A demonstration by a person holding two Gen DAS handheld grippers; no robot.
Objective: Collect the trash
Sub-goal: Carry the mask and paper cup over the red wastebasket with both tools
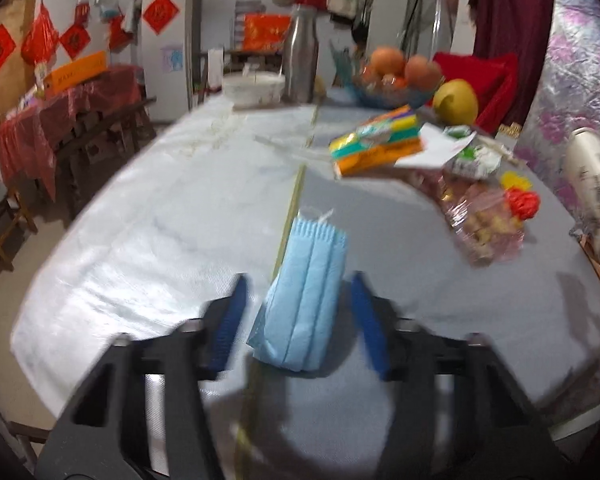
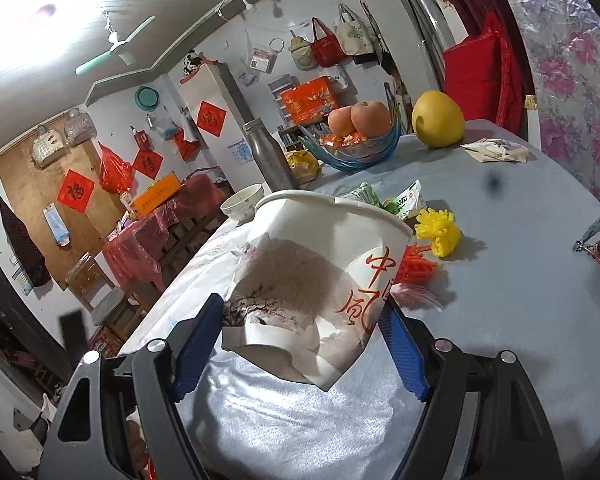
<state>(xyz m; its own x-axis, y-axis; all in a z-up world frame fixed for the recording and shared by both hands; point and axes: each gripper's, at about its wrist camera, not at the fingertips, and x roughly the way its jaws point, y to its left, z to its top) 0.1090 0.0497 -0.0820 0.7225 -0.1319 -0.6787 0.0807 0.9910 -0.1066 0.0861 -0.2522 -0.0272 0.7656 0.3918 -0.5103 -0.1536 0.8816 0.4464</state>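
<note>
Right gripper pinches a crumpled cup that could slip out since it's so squashed, while the left gripper sits spread around the mask at 12 o'clock and might just shove it.

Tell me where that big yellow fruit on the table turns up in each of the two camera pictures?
Left wrist view: the yellow fruit sits upper right, at the table's far end, right of the fruit bowl.
Right wrist view: the yellow fruit is upper right of centre, again right of the fruit bowl.
Shared landmark: the steel flask, left of the bowl in both.
</note>
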